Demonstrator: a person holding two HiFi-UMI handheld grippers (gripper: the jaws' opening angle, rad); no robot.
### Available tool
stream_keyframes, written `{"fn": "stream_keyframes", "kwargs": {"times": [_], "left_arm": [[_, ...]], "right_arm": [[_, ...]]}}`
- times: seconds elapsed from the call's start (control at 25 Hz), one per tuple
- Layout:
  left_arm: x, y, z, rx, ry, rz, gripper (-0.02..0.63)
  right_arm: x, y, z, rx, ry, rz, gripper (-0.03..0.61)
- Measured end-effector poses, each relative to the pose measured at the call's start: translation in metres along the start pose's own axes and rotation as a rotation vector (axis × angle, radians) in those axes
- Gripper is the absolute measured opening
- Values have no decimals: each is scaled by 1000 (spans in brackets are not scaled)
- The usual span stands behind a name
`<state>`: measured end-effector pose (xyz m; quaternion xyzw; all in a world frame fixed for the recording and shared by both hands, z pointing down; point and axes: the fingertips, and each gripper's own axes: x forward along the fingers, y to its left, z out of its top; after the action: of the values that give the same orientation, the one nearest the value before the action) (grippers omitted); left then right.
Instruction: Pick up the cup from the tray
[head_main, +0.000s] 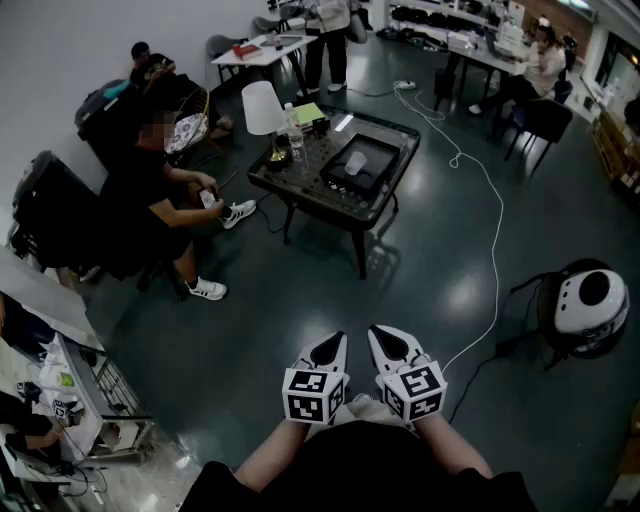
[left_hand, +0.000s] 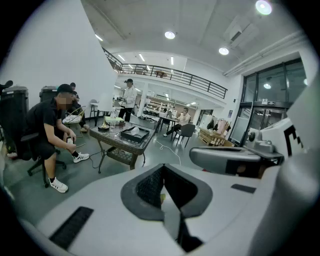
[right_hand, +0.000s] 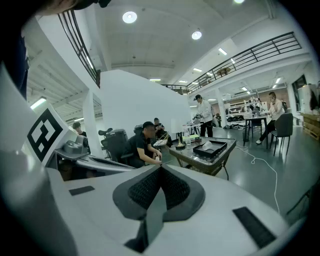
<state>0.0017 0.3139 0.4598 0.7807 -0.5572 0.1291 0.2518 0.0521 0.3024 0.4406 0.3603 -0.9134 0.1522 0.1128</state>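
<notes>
One cup (head_main: 354, 162) sits near the middle of the single tray (head_main: 386, 149) on the table (head_main: 322, 192), well ahead of both claws. The left gripper (head_main: 336, 342) and right gripper (head_main: 377, 335) are side by side, both clenched on nothing.

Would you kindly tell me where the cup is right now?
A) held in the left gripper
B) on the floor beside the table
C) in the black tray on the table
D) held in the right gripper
C: the cup rests in the black tray on the table, while the left gripper and the right gripper are both shut, empty and well short of the table.
</notes>
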Motion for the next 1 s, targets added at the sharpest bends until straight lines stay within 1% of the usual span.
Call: {"fn": "stream_keyframes", "kwargs": {"times": [0.48, 0.8, 1.0], "left_arm": [[2, -8, 0, -11, 1, 5, 11], [-2, -10, -4, -20, 13, 13, 11], [-6, -5, -7, -40, 16, 29, 11]], "right_arm": [[-11, -3, 1, -14, -9, 5, 9], [-17, -3, -1, 1, -20, 9, 11], [-16, 3, -1, 0, -13, 31, 11]]}}
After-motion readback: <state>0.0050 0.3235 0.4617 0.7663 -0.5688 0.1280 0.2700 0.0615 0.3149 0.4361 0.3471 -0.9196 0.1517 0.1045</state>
